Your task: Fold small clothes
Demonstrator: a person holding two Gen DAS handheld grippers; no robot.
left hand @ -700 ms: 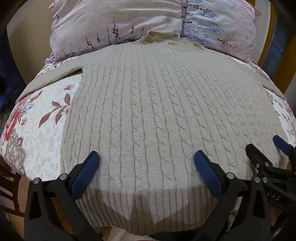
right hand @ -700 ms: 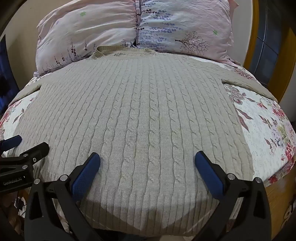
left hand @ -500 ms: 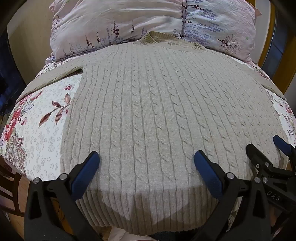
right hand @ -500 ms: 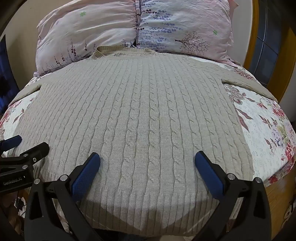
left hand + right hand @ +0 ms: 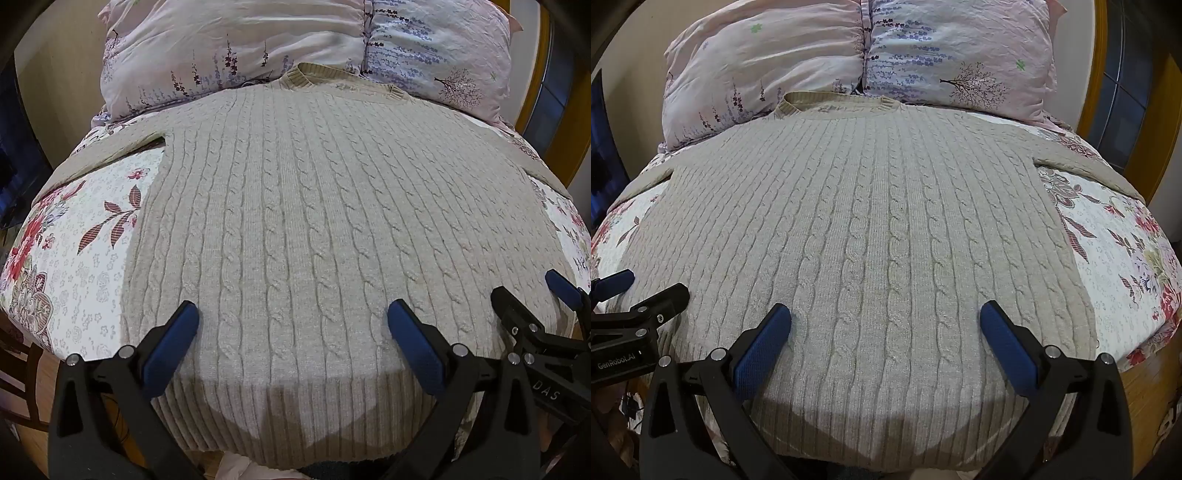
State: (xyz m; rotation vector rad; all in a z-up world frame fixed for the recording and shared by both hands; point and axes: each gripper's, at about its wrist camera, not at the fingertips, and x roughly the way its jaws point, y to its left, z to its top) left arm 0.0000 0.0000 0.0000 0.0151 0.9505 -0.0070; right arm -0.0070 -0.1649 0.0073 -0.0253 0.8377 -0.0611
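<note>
The beige cable-knit sweater (image 5: 314,240) is lying flat and face up on the floral bedspread (image 5: 74,258), collar up against the pillows (image 5: 258,44), ribbed hem hanging at the bed's near edge. Both the left gripper (image 5: 291,325) and the right gripper (image 5: 884,325) are sitting wide open just over the hem end, holding nothing — side by side. Biggest risk, I'd guess: that thick knit is stretching or bunching if only one layer is getting pinched, so the fold is coming out lopsided. The sleeves are running off toward the bed's side edges and their cuffs are getting cut off from view, so I can't tell how they're lying.
</note>
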